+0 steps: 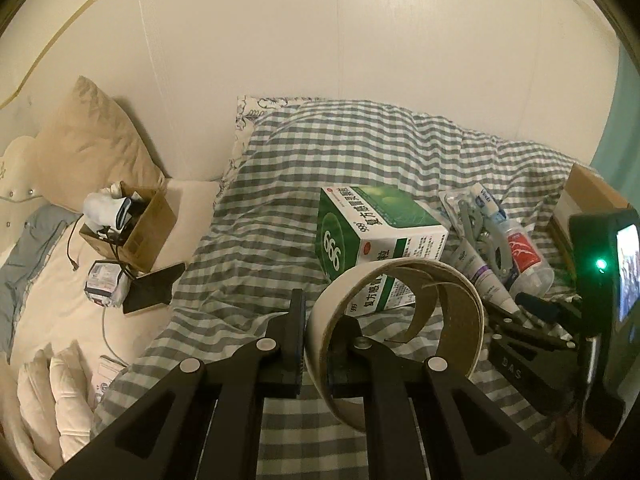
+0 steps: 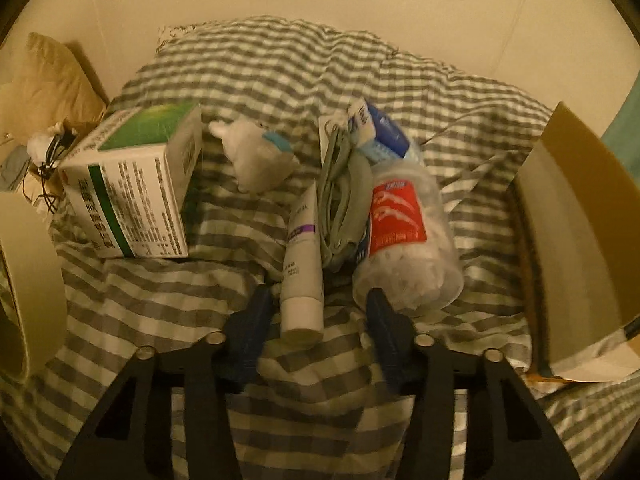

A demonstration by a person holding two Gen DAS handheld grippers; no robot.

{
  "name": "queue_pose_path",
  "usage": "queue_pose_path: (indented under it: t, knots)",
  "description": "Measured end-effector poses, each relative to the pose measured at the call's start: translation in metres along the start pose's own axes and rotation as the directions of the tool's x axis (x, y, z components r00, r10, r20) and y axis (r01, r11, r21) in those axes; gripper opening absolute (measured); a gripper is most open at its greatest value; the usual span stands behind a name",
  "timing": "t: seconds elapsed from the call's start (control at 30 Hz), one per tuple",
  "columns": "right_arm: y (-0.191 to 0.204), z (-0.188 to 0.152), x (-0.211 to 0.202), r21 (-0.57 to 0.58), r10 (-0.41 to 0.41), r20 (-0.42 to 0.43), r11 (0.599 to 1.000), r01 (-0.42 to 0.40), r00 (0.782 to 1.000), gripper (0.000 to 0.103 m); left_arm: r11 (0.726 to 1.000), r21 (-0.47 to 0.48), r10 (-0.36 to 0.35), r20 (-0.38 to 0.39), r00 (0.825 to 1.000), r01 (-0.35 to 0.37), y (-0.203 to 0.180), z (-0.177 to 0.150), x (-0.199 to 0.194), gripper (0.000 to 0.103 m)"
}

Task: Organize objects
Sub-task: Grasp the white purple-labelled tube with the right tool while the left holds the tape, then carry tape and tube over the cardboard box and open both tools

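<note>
Right-hand jaws, part open with nothing pressed between them yet, straddle the cap end of a white tube [image 2: 302, 264] lying on the checked bed cover [image 2: 160, 320]; the right gripper [image 2: 316, 312] sits directly over that end, so it is the nearer hand by far. Judging from this, the tube is the next thing to be lifted. Its long axis runs away from the camera, cap towards the jaws, crimped end pointing up the bed towards the wall, almost in line with the blue pads [image 2: 250, 328]. Just beside it on the right lie a grey bundle [image 2: 340, 200] and a clear red-labelled bottle [image 2: 404, 236], close enough to be nudged. An open cardboard box [image 2: 576, 232] waits at the bed's right edge. The left gripper [image 1: 314, 332] is clamped on the wall of a cardboard tape ring [image 1: 400, 320], near the green medicine box [image 1: 376, 236].
</note>
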State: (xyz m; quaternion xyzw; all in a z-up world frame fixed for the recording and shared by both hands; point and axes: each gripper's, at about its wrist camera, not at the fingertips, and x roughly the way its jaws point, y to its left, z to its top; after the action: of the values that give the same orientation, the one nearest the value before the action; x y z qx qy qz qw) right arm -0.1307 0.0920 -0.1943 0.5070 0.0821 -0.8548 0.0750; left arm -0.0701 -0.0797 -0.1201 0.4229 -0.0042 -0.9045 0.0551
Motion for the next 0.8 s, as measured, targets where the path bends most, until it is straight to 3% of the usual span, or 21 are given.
queue_pose_path:
  t: [0.13, 0.5, 0.67, 0.8]
  knots:
    - [-0.004, -0.005, -0.012, 0.01, 0.024, 0.041, 1.0, -0.024, 0.999, 0.024, 1.0, 0.005, 0.001, -0.017, 1.0, -0.001, -0.003, -0.003, 0.005, 0.008]
    - [-0.022, -0.025, -0.089, -0.003, 0.019, 0.182, 1.0, -0.019, 0.983, 0.022, 0.999, -0.013, -0.032, -0.01, 0.999, 0.032, -0.008, -0.008, -0.02, 0.008]
    - [-0.043, -0.03, -0.134, 0.016, 0.006, 0.262, 1.0, -0.011, 0.965, 0.022, 0.993, -0.05, -0.104, 0.008, 0.995, 0.104, -0.009, -0.007, -0.039, 0.008]
    - [-0.053, -0.032, -0.168, 0.02, 0.002, 0.327, 1.0, -0.009, 0.945, 0.022, 0.995, -0.004, -0.1, 0.037, 0.994, 0.101, -0.024, -0.003, -0.055, 0.008]
